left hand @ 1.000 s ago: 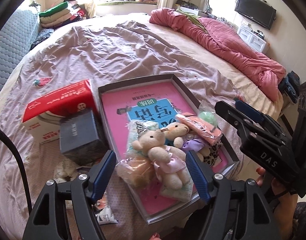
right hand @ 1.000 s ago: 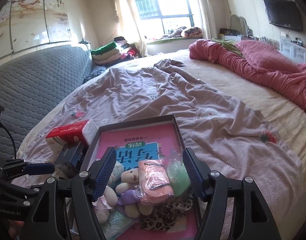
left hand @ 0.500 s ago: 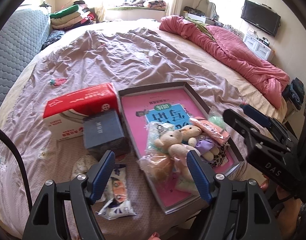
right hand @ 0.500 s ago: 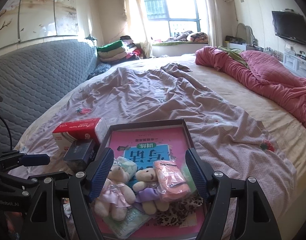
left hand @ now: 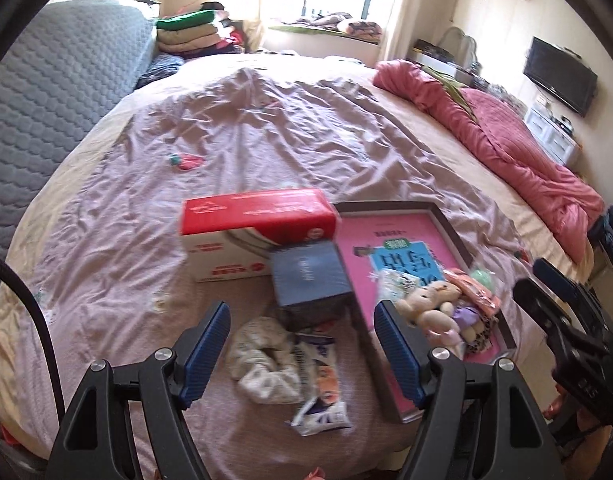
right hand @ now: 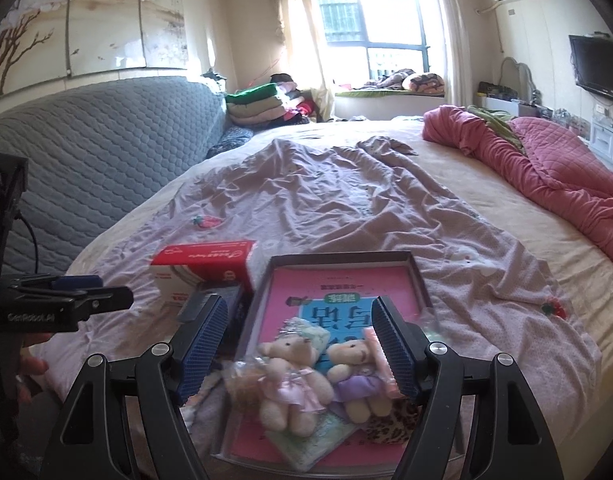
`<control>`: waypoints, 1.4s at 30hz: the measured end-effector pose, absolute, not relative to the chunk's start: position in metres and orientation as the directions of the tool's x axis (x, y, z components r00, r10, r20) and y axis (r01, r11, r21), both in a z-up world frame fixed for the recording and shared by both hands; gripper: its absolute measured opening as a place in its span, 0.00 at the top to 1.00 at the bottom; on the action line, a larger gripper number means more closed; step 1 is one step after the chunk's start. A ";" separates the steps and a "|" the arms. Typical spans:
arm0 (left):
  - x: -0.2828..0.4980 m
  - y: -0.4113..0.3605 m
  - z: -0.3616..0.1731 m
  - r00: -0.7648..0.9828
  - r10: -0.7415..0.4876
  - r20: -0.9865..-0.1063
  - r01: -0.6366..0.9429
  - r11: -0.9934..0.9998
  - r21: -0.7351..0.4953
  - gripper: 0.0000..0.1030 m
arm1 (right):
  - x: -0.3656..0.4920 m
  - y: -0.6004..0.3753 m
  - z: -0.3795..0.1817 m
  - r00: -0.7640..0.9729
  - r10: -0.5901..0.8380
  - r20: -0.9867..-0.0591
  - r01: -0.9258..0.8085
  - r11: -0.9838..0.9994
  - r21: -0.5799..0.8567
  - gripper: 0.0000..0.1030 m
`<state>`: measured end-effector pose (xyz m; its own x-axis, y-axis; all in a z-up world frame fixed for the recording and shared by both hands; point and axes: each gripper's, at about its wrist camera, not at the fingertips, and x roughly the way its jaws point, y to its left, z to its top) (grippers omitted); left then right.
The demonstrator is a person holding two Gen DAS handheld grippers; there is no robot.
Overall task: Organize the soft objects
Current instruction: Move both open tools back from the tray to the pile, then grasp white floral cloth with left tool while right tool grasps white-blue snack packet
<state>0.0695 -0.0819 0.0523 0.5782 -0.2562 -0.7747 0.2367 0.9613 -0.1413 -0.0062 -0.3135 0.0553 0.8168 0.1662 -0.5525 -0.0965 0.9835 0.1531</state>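
A dark shallow box [left hand: 452, 224] [right hand: 338, 258] with a pink book lies on the bed. In it sit two small teddy bears [right hand: 292, 380], one in a purple dress [right hand: 356, 376], a pink pouch [left hand: 472, 294], a green soft thing and a leopard-print piece [right hand: 390, 426]. A pale scrunchie [left hand: 264, 354] and a white snack packet [left hand: 320, 384] lie on the sheet left of the box. My left gripper [left hand: 302, 350] is open above the scrunchie and packet. My right gripper [right hand: 298, 354] is open above the bears. Both are empty.
A red and white tissue box [left hand: 258, 232] [right hand: 204, 270] and a dark blue box [left hand: 308, 276] stand left of the tray. A red quilt [left hand: 506, 148] lies at the far right. A grey padded headboard [right hand: 86, 172] runs along the left.
My left gripper has swung left, from over the bears in the box to over the scrunchie and packet. My right gripper has pulled back and risen a little.
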 end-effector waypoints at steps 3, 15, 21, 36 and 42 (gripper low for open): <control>0.071 -0.067 0.051 0.578 -0.243 -0.779 0.212 0.967 -0.144 0.28 | -0.009 -0.298 0.058 0.812 0.188 -0.553 -0.129 0.981 0.143 0.26; 0.078 -0.045 0.017 0.514 -0.224 -0.828 0.180 0.972 -0.151 0.28 | -0.012 -0.232 0.050 0.744 0.289 -0.602 -0.276 0.954 0.117 0.26; 0.090 -0.042 -0.024 0.424 -0.232 -0.876 0.160 0.971 -0.180 0.28 | -0.010 -0.207 0.032 0.698 0.291 -0.654 -0.325 0.943 0.072 0.26; 0.114 -0.056 -0.086 0.274 -0.269 -0.923 0.185 0.957 -0.224 0.29 | 0.005 -0.186 -0.012 0.603 0.258 -0.755 -0.355 0.934 0.036 0.26; 0.125 -0.053 -0.098 0.238 -0.299 -0.924 0.177 0.949 -0.261 0.42 | 0.011 -0.178 -0.027 0.562 0.241 -0.791 -0.366 0.930 0.023 0.26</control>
<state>0.1248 -0.0535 -0.0977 0.2382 -0.2991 -0.9240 0.1775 0.9488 -0.2614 0.0108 -0.1780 -0.0274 0.5621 0.2406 -0.7913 -0.3661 0.9303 0.0228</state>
